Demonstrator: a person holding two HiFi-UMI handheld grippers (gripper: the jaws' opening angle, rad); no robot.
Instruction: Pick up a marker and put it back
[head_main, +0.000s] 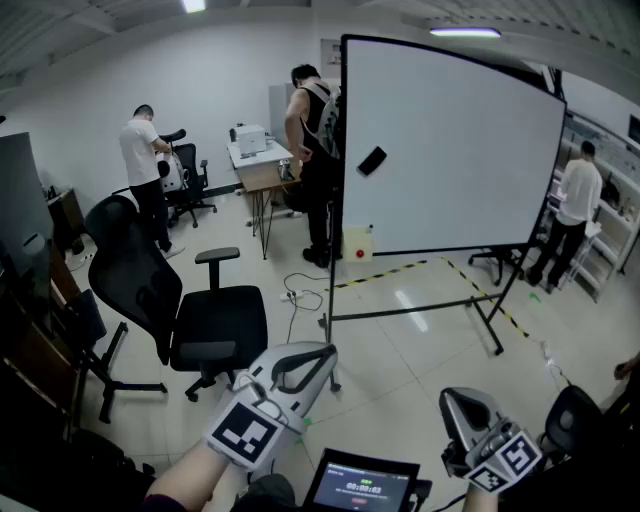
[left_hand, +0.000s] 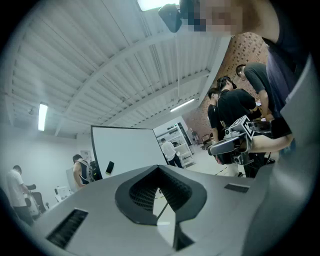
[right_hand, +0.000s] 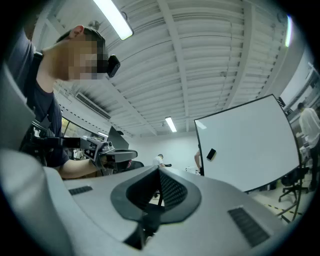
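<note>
Both grippers are held low in front of the person, level with the floor and well short of the whiteboard (head_main: 450, 150). The left gripper (head_main: 325, 352) shows at the bottom of the head view, its marker cube towards the person's hand (head_main: 190, 475) and its tip towards the board. In the left gripper view its jaws stand together, the tips meeting, with only a thin sliver of floor seen lower down and nothing between them. The right gripper (head_main: 462, 405) sits at the lower right; in the right gripper view its jaws are closed too, with nothing in them. Each gripper view also catches the other gripper off to the side.

No marker can be made out in any view. The only thing seen on the whiteboard is a small dark object (head_main: 371, 160), tilted, stuck on the upper left part of the white surface; what it is cannot be told. The board stands upright on a black frame with feet on the shiny floor, and a strip of yellow and black tape (head_main: 390, 272) runs along the floor beneath it.

A black office chair (head_main: 200, 320) stands to the left of the left gripper. A small screen (head_main: 362, 485) with a lit display lies between the grippers at the bottom edge. Behind, a person in a white shirt (head_main: 140, 150) stands at the left, a person in a dark top (head_main: 315, 120) beside a table (head_main: 262, 165), and another person (head_main: 578, 195) at shelves on the right.
</note>
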